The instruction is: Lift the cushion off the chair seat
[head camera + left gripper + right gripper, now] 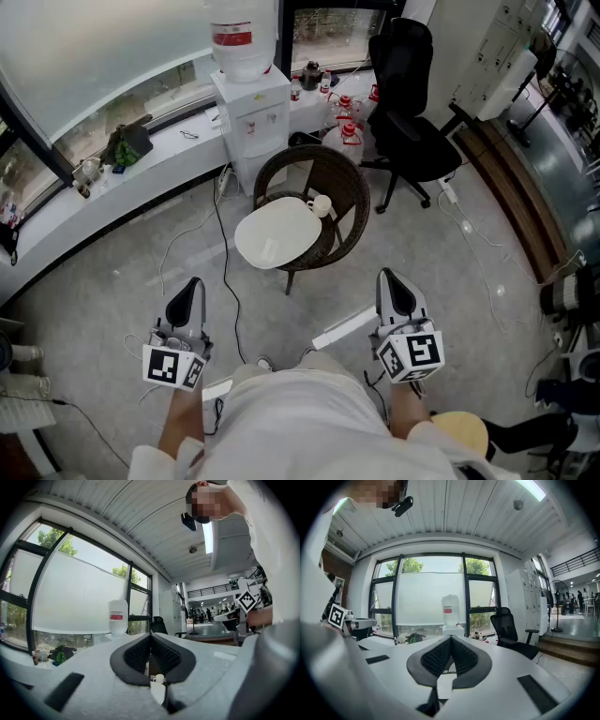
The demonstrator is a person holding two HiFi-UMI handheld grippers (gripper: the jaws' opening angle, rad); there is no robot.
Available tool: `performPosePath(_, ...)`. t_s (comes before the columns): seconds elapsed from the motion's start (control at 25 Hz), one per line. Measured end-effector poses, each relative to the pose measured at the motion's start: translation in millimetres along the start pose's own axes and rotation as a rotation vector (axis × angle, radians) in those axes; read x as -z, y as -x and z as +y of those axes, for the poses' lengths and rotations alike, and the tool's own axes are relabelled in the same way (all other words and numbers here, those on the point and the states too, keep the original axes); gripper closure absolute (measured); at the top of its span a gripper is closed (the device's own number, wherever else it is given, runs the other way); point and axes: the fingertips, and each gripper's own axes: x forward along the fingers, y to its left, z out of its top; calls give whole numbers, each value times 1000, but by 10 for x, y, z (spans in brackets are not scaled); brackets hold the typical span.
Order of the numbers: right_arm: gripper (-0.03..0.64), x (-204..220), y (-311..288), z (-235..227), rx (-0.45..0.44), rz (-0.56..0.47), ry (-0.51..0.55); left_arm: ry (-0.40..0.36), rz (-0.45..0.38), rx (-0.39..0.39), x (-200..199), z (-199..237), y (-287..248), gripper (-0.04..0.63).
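Note:
A round white cushion (272, 236) lies on the seat of a dark wicker chair (352, 202), straight ahead of me on the floor. A small white cup (320, 204) rests on the cushion's back edge. My left gripper (192, 286) and right gripper (389, 279) are held close to my body, well short of the chair, both pointing at it. In the left gripper view, the left gripper (150, 635) has its jaws shut and empty, with the cushion (158, 694) and cup (159, 678) seen below the tips. The right gripper (451, 639) also looks shut and empty.
A white water dispenser (248, 103) stands behind the wicker chair by the window ledge (112, 202). A black office chair (412, 122) is at the back right. Cables (225, 272) trail over the floor left of the chair. A white strip (342, 328) lies near my right gripper.

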Motion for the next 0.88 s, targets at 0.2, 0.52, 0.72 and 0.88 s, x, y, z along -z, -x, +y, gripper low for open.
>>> performPosePath(0.2, 615, 82, 30, -23, -2, 14, -6, 8, 7, -7, 45, -32, 17, 578)
performPosePath(0.52, 615, 155, 43, -172, -41, -2, -75, 5, -34, 27, -39, -124, -61, 578)
performPosePath(0.72, 615, 157, 73, -352, -28, -10, -78, 1, -12, 28, -30, -185, -195, 507)
performPosePath(0.88, 615, 163, 111, -482, -20, -7, -78, 6, -6, 40, -27, -257, -319, 387)
